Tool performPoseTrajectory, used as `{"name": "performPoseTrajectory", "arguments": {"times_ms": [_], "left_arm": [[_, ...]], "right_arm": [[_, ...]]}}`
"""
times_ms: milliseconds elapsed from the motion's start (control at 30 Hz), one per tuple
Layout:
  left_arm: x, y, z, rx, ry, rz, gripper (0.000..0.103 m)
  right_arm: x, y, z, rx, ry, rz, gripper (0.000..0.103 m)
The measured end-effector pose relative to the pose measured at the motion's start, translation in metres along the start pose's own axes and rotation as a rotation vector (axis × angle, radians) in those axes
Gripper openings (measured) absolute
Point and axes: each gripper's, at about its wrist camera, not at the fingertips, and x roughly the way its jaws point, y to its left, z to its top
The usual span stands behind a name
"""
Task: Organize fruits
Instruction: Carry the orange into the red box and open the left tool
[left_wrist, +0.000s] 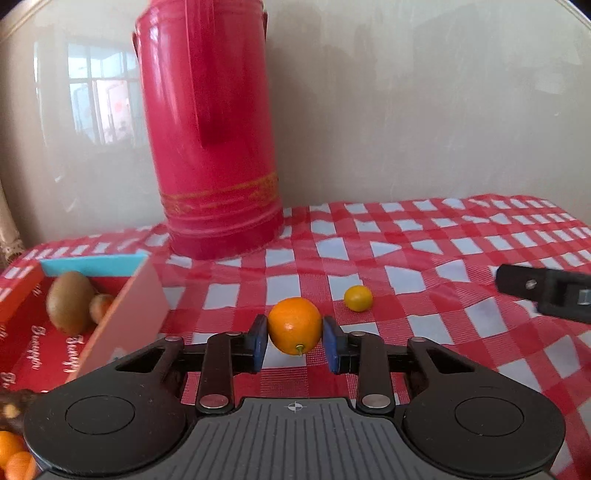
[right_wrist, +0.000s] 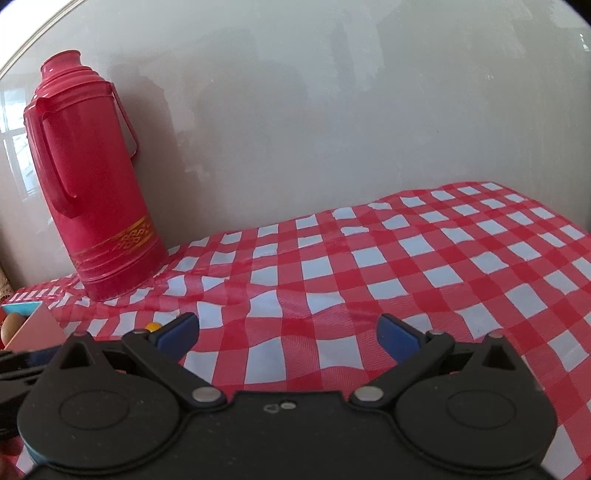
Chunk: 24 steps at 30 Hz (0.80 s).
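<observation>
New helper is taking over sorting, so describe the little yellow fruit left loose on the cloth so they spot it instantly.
Start at the tall red thermos at the back of the checked tablecloth and come forward. The small yellow fruit lies alone on the cloth, just beyond and right of the orange gripped by the left gripper. It is smaller, paler, yellow rather than orange.

Item count, both wrist views combined:

- Thermos flask (left_wrist: 210, 129), red: one.
- Orange fruit (left_wrist: 294, 325), mid-sized: one.
- Small yellow fruit (left_wrist: 358, 298): one.
- Kiwis (left_wrist: 70, 302): one in full view inside the box; a second, smaller brown fruit beside it cannot be identified.
- Red cardboard box (left_wrist: 122, 317): one.
- Small oranges (left_wrist: 13, 458) at the lower left edge of the left wrist view: at least two, partly cut off.
- Checked tablecloth (right_wrist: 369, 277) on the counter: one.
</observation>
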Motion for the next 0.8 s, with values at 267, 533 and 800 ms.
{"name": "performPoseTrajectory", "arguments": {"times_ms": [267, 533, 800], "left_arm": [[-0.048, 0.026, -0.004, 0.023, -0.042, 0.037, 0.032], [-0.081, 0.072, -0.010, -0.002, -0.068, 0.108, 0.032], [-0.094, 0.128, -0.021, -0.068, -0.069, 0.191, 0.032]], "right_arm": [[-0.010, 0.005, -0.001, 0.010, -0.009, 0.023, 0.097], [-0.019, 0.020, -0.003, 0.032, -0.017, 0.061, 0.097], [-0.023, 0.046, -0.012, -0.018, -0.007, 0.089, 0.097]]}}
